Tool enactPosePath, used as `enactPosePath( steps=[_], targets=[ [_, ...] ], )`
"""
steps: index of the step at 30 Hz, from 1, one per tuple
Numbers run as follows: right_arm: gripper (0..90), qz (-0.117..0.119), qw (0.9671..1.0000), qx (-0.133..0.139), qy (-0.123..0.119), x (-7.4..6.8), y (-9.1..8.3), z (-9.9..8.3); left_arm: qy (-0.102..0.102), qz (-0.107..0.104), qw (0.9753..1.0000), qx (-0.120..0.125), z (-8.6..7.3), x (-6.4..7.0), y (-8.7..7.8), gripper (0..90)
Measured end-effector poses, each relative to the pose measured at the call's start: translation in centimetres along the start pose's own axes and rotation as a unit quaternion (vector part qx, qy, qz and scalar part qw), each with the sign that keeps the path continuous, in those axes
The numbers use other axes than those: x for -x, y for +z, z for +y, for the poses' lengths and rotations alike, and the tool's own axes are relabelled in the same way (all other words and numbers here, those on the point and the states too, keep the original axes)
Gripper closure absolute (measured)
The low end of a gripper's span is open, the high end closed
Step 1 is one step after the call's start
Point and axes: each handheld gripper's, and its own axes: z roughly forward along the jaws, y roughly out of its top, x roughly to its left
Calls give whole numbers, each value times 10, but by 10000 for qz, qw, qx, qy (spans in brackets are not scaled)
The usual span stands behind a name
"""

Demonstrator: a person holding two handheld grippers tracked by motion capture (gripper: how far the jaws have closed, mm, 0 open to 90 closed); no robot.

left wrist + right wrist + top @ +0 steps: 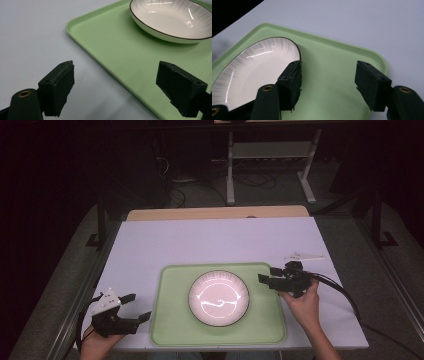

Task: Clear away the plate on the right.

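Your left claw (135,307) sits released at the tray's (172,330) eight o'clock. Your right claw (268,275), released, hovers at three o'clock of the bowl (218,298).

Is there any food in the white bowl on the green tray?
No, the white bowl sits empty on the green tray.

white dark-rimmed bowl (219,298), upright, centred on green tray (172,320)

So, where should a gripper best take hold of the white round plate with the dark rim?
Probably the raised rim of the white round plate, from its right side. The edge flares up off the green tray, leaving room for a jaw underneath, and the open right gripper is nearest.
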Motion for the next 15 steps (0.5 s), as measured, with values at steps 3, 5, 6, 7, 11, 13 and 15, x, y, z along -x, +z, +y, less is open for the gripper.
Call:
enactPosePath(
  steps=[3,5,6,7,11,13,15],
  targets=[
    [365,-120,9998,61,-110,1,-6,-1,5,-1,10000,0,0,0,0,148],
    [359,-164,9996,110,-180,2,-10,-2,7,2,10000,4,0,0,0,148],
    [356,-193,9996,113,-191,2,-11,-2,4,3,10000,2,0,0,0,148],
    [356,-241,9994,107,-224,2,-13,-3,9,2,10000,-1,0,0,0,149],
    [332,-392,9988,102,-281,4,-19,-5,15,0,10000,0,0,0,1,148],
    [315,-451,9984,111,-319,6,-22,-6,13,1,10000,-4,0,1,1,148],
    [304,-518,9979,144,-348,6,-25,-7,11,2,10000,0,0,1,1,148]
  ],
)
